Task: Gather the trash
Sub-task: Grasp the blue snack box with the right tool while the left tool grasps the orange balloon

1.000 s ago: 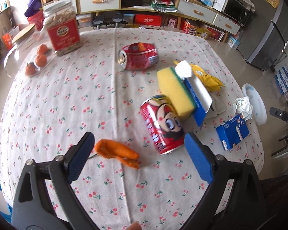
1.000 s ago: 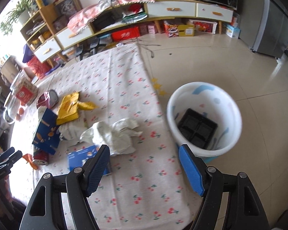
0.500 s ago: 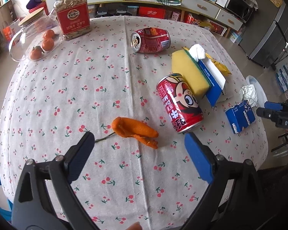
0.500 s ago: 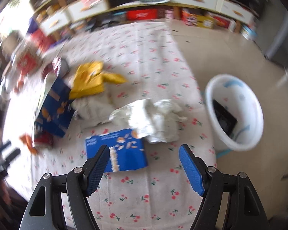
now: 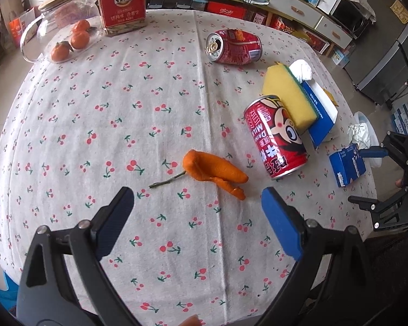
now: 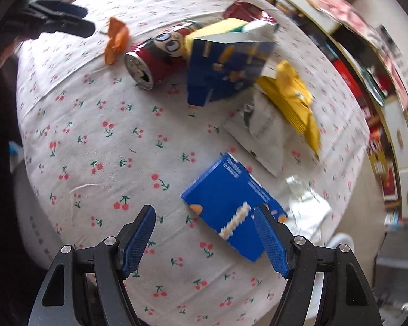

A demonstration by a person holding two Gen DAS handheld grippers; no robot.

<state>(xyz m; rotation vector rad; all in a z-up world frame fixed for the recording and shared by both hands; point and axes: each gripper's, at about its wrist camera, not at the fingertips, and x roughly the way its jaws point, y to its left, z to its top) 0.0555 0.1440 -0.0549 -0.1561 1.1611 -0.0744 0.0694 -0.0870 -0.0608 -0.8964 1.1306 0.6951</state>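
Observation:
My left gripper [image 5: 197, 212] is open and empty, just in front of an orange peel [image 5: 213, 171] with a stem on the cherry-print tablecloth [image 5: 122, 114]. Right of the peel lies a red cartoon can [image 5: 276, 140]; a crushed red can [image 5: 235, 46] lies farther back. My right gripper [image 6: 204, 235] is open and empty over the table edge, its right finger beside a small blue carton [image 6: 228, 206], also visible in the left wrist view [image 5: 346, 164]. A larger blue box [image 6: 225, 69], yellow wrapper [image 6: 291, 100] and crumpled white wrapper [image 6: 308, 212] lie beyond.
A yellow sponge [image 5: 288, 96] leans on the blue box. A glass jar with a red label [image 5: 121, 2], a glass jug [image 5: 59, 19] and three tangerines [image 5: 70, 40] stand at the far left. The white bin rim [image 5: 365, 119] shows beyond the table's right edge.
My left gripper has pulled back, so the peel and can look farther off. My right gripper swung left from the white bin toward the table and now sits by the small blue carton.

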